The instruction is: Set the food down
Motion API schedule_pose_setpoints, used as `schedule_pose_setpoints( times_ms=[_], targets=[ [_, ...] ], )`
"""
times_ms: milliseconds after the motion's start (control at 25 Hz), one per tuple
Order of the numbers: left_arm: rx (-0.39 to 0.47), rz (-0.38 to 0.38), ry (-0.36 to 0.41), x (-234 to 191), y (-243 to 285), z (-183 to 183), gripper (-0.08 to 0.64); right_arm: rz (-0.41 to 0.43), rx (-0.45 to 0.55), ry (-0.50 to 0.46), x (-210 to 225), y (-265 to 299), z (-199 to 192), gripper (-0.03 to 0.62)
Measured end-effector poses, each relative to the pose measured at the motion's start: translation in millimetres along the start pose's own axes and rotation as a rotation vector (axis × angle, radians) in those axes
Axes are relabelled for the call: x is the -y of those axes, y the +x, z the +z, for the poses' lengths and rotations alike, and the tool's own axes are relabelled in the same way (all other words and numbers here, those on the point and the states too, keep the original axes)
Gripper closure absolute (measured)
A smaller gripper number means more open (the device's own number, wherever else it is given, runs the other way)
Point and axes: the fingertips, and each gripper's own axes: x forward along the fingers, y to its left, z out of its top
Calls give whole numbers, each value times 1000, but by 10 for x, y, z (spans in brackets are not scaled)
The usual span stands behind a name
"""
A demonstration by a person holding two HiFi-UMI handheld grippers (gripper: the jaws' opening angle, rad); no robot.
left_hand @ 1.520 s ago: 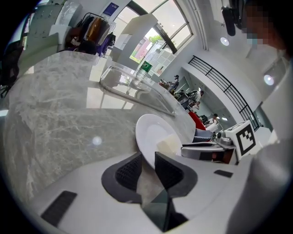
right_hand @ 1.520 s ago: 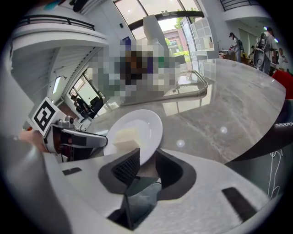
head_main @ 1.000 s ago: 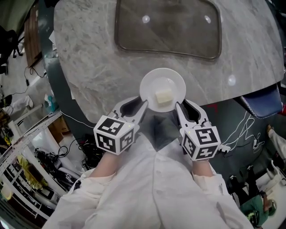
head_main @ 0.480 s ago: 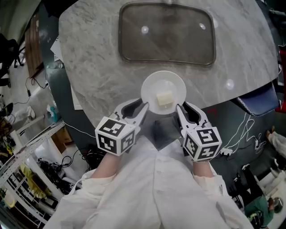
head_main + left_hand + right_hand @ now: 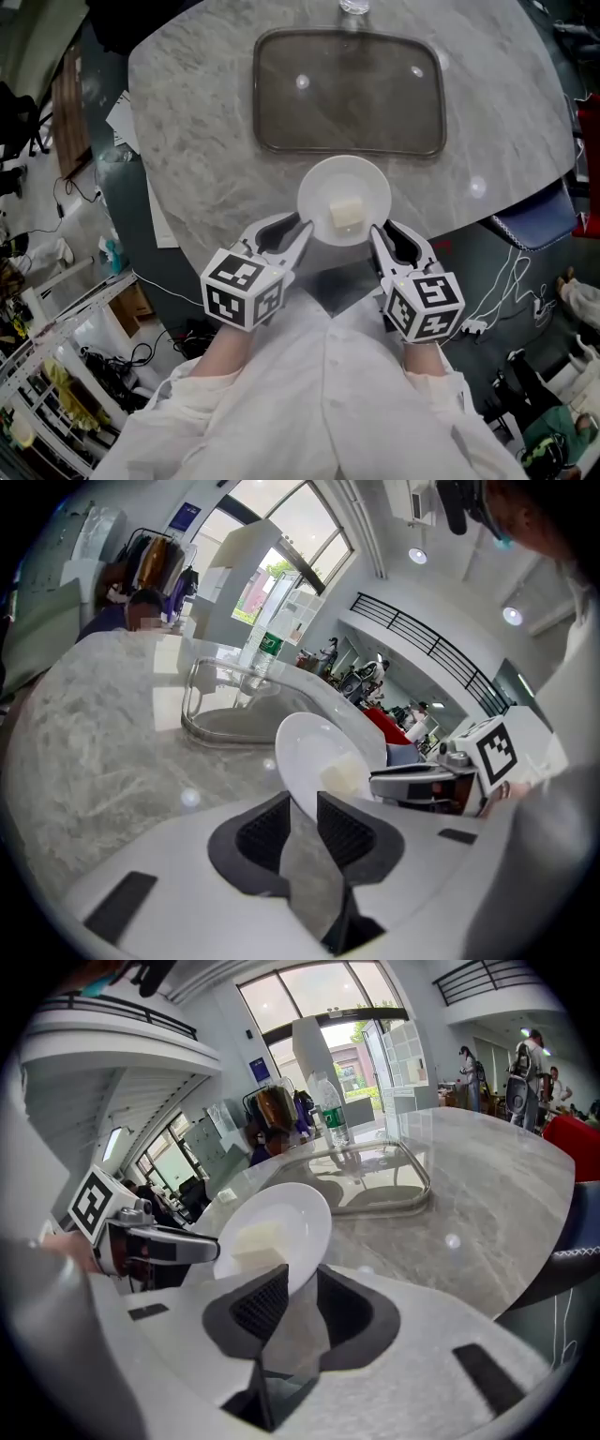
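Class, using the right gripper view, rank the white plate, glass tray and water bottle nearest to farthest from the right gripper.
1. white plate: rim in the jaws of the right gripper.
2. glass tray: mid-table, beyond.
3. water bottle: behind the tray.

Glossy white plate [image 5: 322, 190], polished grey-veined stone table [image 5: 197, 141] — smooth clear plastic-looking tray [image 5: 349, 94], matt white cloth sleeves [image 5: 211, 380]

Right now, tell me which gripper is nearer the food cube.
Right. The right gripper clamps the plate rim beside the cube; the left gripper clamps the rim on the other side, farther off.
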Motion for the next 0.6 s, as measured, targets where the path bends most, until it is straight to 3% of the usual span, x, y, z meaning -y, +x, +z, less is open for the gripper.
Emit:
schedule_pose_setpoints(
  times_ms=[600],
  targets=[
    [33, 56, 1, -206, 443, 750, 465, 57, -3, -51, 428, 380, 759, 511]
  ],
)
